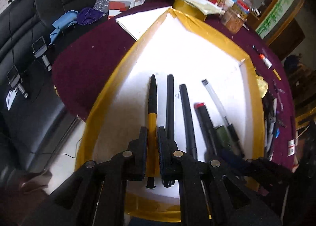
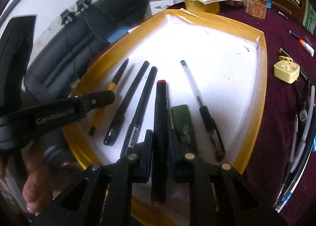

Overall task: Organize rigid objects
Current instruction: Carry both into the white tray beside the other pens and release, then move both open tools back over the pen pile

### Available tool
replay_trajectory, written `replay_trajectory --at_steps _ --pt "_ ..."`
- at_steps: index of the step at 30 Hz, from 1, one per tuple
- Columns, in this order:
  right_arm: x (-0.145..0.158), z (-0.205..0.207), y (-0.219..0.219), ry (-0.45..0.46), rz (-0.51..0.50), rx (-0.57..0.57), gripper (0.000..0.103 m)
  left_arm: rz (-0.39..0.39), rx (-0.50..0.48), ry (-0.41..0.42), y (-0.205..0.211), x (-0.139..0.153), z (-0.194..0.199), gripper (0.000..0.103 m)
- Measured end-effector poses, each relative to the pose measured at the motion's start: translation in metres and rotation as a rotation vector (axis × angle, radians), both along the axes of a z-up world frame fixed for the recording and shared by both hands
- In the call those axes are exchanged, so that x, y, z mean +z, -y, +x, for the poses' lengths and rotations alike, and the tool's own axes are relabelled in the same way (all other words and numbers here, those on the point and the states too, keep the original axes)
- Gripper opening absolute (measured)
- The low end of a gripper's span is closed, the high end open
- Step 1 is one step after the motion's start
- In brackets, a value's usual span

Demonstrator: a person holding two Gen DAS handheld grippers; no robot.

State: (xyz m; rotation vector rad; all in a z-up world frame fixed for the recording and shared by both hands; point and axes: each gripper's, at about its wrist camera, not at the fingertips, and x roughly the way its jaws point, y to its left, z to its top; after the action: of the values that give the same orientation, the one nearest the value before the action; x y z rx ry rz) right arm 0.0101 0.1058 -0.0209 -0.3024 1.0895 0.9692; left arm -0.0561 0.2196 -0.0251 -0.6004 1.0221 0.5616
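Yellow tray [image 2: 254, 91] holds six things in a row. Left gripper [image 1: 152, 143] pinches the yellow pen [image 1: 152, 107]; right gripper [image 2: 160, 145] pinches the red-capped marker [image 2: 161, 127]. More pens [image 2: 302, 143] wait on the purple surface [image 2: 276, 107].

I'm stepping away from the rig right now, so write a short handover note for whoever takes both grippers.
Left gripper: shut on the yellow-and-black pen, over the left end of the tray.
Right gripper: shut on the red-capped black marker, mid-row.
Done: two black pens, a green block and a clear pen lie roughly side by side in the tray.
Left: release both held items into the row, then probably fetch the loose pens on the maroon cloth at right.
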Motion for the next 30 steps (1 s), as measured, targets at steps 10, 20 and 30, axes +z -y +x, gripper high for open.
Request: replay_trajectory --at_steps 10,20,30 --pt "0.008 -0.002 0.005 0.014 0.033 0.010 0.015 0.004 0.021 0.031 0.005 0.005 -0.007 0.017" --pt "0.040 0.013 0.126 -0.053 0.297 -0.048 0.041 0.153 -0.145 0.214 0.097 0.066 0.008 0.055" --pt "0.025 0.066 0.259 -0.097 0.346 -0.330 0.040 0.092 -0.430 0.179 0.196 0.053 0.079 0.056"
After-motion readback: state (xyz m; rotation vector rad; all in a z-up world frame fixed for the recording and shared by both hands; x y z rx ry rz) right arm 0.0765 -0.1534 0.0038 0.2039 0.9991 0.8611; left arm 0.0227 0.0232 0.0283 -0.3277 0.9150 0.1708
